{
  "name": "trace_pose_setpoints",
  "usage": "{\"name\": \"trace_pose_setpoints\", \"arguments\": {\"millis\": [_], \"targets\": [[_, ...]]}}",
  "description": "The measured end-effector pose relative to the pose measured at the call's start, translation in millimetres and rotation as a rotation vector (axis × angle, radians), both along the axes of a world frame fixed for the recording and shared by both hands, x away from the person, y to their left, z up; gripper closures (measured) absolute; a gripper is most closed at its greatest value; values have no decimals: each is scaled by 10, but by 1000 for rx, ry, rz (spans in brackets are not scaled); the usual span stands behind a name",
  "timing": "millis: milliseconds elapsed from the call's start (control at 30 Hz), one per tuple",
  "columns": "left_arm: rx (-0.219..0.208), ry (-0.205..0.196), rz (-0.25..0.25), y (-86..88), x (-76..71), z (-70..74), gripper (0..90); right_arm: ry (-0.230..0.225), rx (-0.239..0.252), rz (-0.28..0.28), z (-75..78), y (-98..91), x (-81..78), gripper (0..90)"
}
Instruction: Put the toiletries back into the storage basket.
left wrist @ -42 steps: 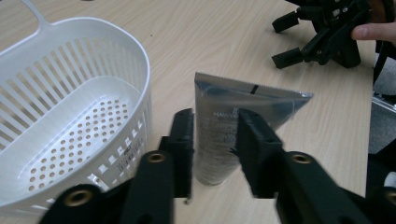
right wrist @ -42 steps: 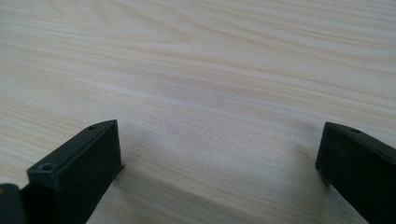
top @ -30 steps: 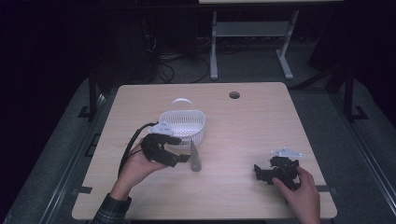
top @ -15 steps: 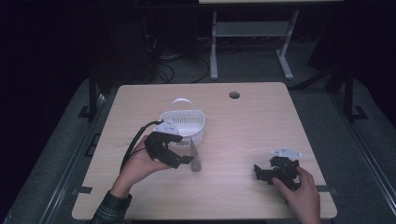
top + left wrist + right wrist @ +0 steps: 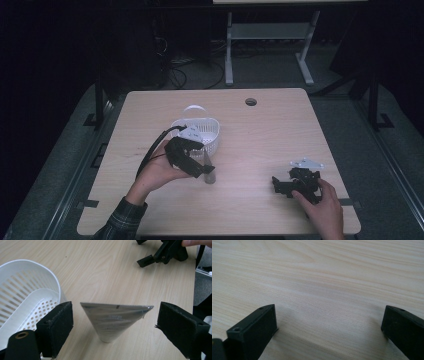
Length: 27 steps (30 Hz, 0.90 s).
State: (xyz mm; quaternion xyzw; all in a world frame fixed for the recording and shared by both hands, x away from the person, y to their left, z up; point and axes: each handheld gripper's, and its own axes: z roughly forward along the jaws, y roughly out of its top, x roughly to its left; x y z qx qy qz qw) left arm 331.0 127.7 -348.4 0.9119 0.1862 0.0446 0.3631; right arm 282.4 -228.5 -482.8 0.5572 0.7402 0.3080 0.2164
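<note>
Your left gripper (image 5: pixel 110 337) stands wide open around the silver pouch (image 5: pixel 113 321), which rests on the table (image 5: pixel 260 140) just beside the white basket (image 5: pixel 27 297), centred between the jaws and touching neither. Its flat top edge runs jaw to jaw, so closing would pinch it. Your right gripper (image 5: pixel 292 185) sits well apart, open and empty on the wood.

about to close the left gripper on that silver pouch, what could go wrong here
1. The silver foil cone-shaped pouch stands between the open left gripper jaws, touching neither. It rests on its narrow end, so an uneven close could tip it.
2. The white perforated plastic basket sits right beside one jaw; that jaw may bump the basket's wall.
3. The pouch looks thin, so a hard squeeze might crumple it.
</note>
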Motion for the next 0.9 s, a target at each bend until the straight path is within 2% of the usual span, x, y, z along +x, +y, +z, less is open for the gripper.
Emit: {"name": "trace_pose_setpoints", "arguments": {"millis": [100, 367, 400, 467, 533, 767, 900], "targets": [[25, 2, -14, -48, 19, -15, 126, 0, 0, 1, 0, -1, 0, 0], [46, 3, -32, -154, 43, -45, 127, 0, 0, 2, 0, -1, 0, 0], [59, 1, -44, -161, 53, -45, 128, 0, 0, 2, 0, -1, 0, 0], [56, 5, -42, -182, 53, -58, 129, 0, 0, 2, 0, -1, 0, 0], [77, -6, -50, -189, 59, -59, 133, 0, 0, 2, 0, -1, 0, 0], [106, -11, -57, -221, 55, -82, 143, 0, 1, 2, 0, -1, 0, 0], [109, -17, -57, -218, 52, -80, 201, 0, 0, 2, 0, -1, 0, 0]]}}
